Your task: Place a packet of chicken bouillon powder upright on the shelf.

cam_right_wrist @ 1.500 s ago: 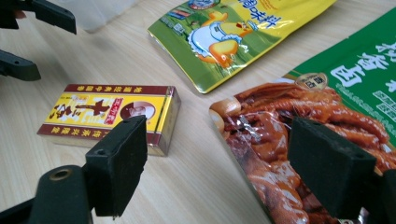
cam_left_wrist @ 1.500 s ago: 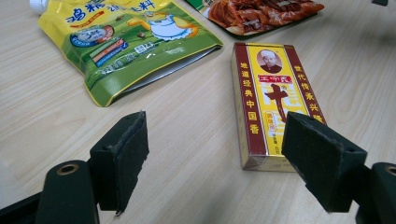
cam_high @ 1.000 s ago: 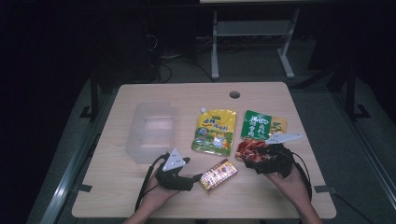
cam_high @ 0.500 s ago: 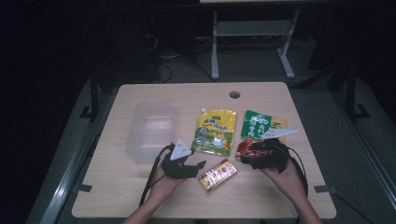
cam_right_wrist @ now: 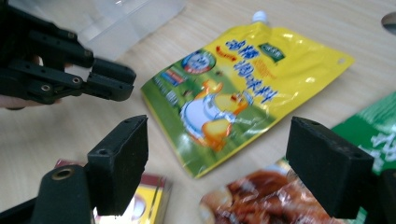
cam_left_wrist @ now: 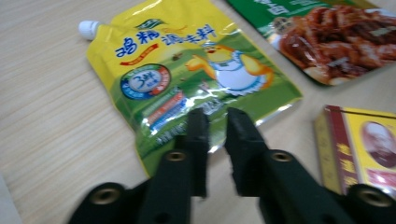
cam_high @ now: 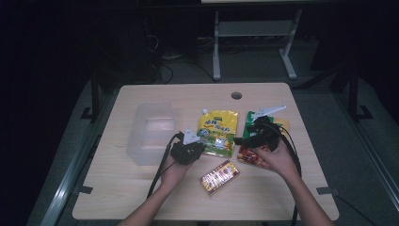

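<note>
A yellow spouted pouch [cam_high: 217, 132] [cam_left_wrist: 187, 70] [cam_right_wrist: 243, 88] lies flat in the middle of the table. My left gripper [cam_high: 202, 147] [cam_left_wrist: 218, 116] hovers at the pouch's near left corner. Its jaws have just been closing to a narrow slit with nothing between them; from the right gripper view the left gripper [cam_right_wrist: 125, 80] stays just clear of the pouch. My right gripper [cam_high: 241, 140] [cam_right_wrist: 219, 126] stands wide open and empty above the red-brown food packet [cam_high: 249, 157] [cam_right_wrist: 252, 200], pointing towards the pouch.
A yellow and red box [cam_high: 219, 176] [cam_left_wrist: 364, 149] lies near the front edge between the hands. Behind the right hand sits a green packet [cam_high: 251, 117] [cam_right_wrist: 378, 135]. At the left stands a clear plastic container [cam_high: 153, 132]. The table has a cable hole [cam_high: 236, 95] at the back.
The left hand has moved away from the box, forward to the pouch's corner, and its jaws have closed from wide open. The right hand has risen and shifted left over the red-brown packet.
</note>
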`<state>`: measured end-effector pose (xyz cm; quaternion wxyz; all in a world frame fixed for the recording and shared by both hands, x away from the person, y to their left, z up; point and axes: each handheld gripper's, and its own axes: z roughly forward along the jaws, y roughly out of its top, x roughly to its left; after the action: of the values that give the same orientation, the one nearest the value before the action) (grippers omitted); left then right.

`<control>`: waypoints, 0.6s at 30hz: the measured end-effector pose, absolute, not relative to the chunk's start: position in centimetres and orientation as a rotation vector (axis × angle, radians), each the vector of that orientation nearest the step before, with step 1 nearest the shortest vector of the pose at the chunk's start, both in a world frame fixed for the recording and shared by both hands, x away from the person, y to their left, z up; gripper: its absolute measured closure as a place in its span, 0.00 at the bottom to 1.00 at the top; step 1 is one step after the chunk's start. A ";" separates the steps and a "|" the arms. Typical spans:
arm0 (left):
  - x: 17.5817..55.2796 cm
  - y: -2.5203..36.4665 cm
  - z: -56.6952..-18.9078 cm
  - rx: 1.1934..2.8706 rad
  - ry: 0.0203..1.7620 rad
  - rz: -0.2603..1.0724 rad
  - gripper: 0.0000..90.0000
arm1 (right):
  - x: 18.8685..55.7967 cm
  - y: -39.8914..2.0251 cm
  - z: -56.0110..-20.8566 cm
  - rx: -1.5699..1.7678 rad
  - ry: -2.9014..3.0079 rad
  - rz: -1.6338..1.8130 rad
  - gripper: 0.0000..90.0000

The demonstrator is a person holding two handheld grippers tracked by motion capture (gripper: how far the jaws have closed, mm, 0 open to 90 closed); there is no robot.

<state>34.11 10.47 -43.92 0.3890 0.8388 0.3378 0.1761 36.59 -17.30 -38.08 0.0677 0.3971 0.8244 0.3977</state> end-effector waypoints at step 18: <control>36.5 9.2 -45.2 2.246 0.945 0.524 1.00 | 46.8 -14.5 -40.9 1.436 2.451 1.031 0.25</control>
<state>36.54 9.23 -45.25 0.3188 0.8542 0.3594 0.1991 46.77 -14.52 -40.89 0.0595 0.4744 0.8096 0.3405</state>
